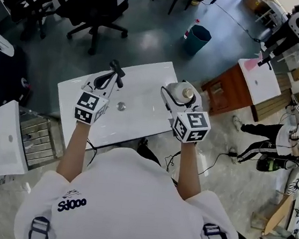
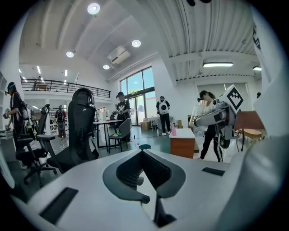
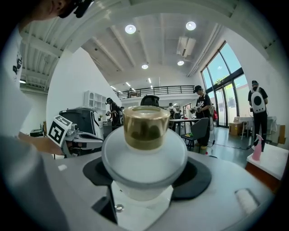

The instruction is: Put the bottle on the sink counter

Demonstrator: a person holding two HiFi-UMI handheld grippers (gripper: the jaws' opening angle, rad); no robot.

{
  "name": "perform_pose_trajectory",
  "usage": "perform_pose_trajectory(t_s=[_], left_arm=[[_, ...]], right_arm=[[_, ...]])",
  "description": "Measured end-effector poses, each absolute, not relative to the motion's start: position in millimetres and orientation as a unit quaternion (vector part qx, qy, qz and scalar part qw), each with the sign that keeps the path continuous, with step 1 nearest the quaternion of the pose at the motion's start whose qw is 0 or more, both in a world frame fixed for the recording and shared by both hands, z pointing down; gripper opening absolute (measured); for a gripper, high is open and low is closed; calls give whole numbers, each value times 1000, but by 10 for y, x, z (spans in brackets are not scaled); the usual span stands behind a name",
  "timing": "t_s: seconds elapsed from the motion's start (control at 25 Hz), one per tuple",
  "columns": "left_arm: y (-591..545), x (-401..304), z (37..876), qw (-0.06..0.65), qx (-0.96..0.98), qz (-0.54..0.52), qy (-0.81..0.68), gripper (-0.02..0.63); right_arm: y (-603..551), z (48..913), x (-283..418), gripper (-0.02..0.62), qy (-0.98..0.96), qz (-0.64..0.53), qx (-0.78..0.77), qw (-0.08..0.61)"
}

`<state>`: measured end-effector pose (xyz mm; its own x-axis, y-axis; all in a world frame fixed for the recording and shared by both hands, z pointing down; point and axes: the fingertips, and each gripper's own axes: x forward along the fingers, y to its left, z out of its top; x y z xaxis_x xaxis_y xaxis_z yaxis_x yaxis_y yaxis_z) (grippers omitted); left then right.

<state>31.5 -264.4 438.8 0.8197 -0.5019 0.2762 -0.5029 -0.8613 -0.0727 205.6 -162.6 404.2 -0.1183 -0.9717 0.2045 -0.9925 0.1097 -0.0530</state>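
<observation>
Head view: forearms (image 1: 75, 153) extended over sink counter (image 1: 141, 101), right gripper (image 1: 181, 95) fingers grasping the bottle (image 3: 144, 155), left gripper (image 1: 117, 73) fingers clenched empty.

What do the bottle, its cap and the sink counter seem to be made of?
The bottle looks like white frosted glass or plastic, matte and faintly translucent. Its cap is shiny gold, either metal or metallised plastic, and shows reflections. The sink counter is smooth white, probably ceramic or composite, judging by its even sheen.
</observation>
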Motion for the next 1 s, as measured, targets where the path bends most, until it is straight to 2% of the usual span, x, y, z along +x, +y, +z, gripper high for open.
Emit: perform_pose_trajectory(t_s=[0.6,1.0], left_arm=[[-2886,409,4653,13,927,198,-320,6],[-3071,349,4775,25,902,188,-388,6]], right_arm=[[-2224,4538,2271,351,-802,100,581,100],[-2630,4980,2342,351,-837,100,520,137]])
